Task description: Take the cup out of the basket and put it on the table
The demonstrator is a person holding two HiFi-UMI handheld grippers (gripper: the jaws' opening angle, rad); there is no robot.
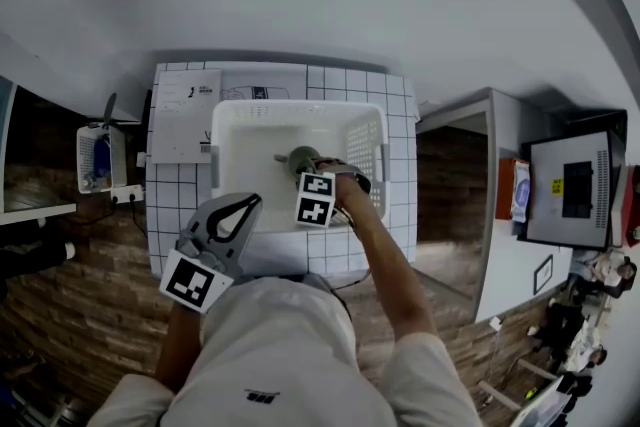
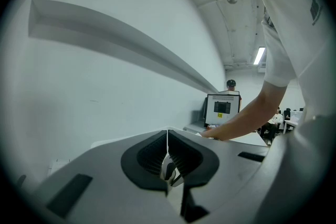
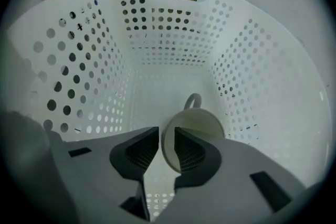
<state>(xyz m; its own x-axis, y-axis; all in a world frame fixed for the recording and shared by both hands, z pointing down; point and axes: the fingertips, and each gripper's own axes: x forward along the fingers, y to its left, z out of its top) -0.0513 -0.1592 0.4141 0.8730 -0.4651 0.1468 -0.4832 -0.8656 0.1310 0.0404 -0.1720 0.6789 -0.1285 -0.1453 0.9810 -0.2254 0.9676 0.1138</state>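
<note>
A white perforated basket [image 1: 300, 111] stands on the white gridded table [image 1: 398, 177]. Inside it is a pale cup [image 1: 301, 158] whose mouth faces the right gripper view; its handle [image 3: 192, 100] points away. My right gripper [image 1: 306, 167] reaches down into the basket [image 3: 89, 60]. It [image 3: 166, 136] is shut on the cup [image 3: 202, 122], one jaw inside the mouth and one outside the rim. My left gripper [image 1: 251, 202] hovers at the basket's near left corner. It [image 2: 167, 132] is shut and empty, aimed up at a bare wall.
A printed sheet [image 1: 185, 113] lies on the table's far left. A small white rack [image 1: 100, 157] sits left of the table. A partition and a screen unit [image 1: 573, 189] stand to the right. The table's near edge is at the person's body.
</note>
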